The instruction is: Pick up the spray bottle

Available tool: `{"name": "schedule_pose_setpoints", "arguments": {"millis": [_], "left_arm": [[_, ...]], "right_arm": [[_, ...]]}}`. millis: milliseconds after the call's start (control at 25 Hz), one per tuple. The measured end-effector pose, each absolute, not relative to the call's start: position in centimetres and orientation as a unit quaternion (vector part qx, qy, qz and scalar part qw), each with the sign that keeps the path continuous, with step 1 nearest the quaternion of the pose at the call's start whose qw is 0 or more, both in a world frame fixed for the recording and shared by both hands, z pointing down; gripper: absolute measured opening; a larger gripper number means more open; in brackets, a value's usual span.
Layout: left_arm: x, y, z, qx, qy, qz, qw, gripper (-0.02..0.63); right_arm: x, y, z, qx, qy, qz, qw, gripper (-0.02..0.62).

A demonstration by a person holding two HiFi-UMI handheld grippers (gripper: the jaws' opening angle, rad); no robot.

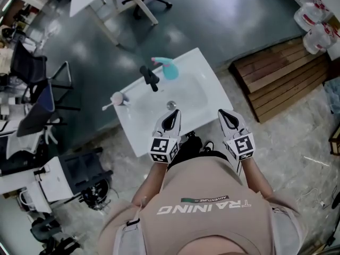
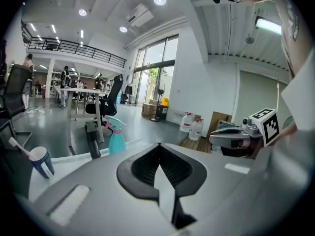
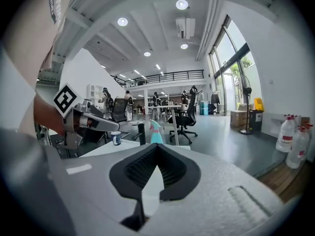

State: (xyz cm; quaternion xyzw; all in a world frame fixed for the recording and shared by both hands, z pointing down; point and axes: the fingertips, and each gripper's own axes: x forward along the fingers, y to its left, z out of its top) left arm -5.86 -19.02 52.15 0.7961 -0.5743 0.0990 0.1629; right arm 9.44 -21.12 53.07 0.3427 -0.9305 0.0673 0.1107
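Both handheld tools are held side by side before the person's torso: the white-bodied, black-padded left gripper (image 1: 171, 116) and its matching right gripper (image 1: 227, 116) point forward and slightly downward, marker cubes uppermost. The jaws of each are closed together, with nothing between them.

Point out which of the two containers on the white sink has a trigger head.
The teal spray bottle, right of the black faucet, with a pink trigger; the cup to the faucet's left holds only a toothbrush.
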Motion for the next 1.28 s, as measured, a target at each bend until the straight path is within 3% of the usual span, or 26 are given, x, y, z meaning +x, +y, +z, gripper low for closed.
{"name": "schedule_pose_setpoints", "arguments": {"millis": [200,840,1280], "left_arm": [[-7.5,-23.1,49.8,0.805,-0.572,0.072,0.138,0.015],[-11.1,-29.2,50.6,0.787,-0.596,0.065,0.149,0.016],[-12.3,-33.5,52.3,0.714,-0.68,0.068,0.154,0.02]], "right_arm": [[7.2,-25.1,49.9,0.354,-0.928,0.089,0.076,0.002],[0.8,-31.1,49.1,0.322,-0.94,0.052,0.095,0.002],[-0.7,-36.8,50.1,0.212,-0.969,0.069,0.106,0.002]]}}
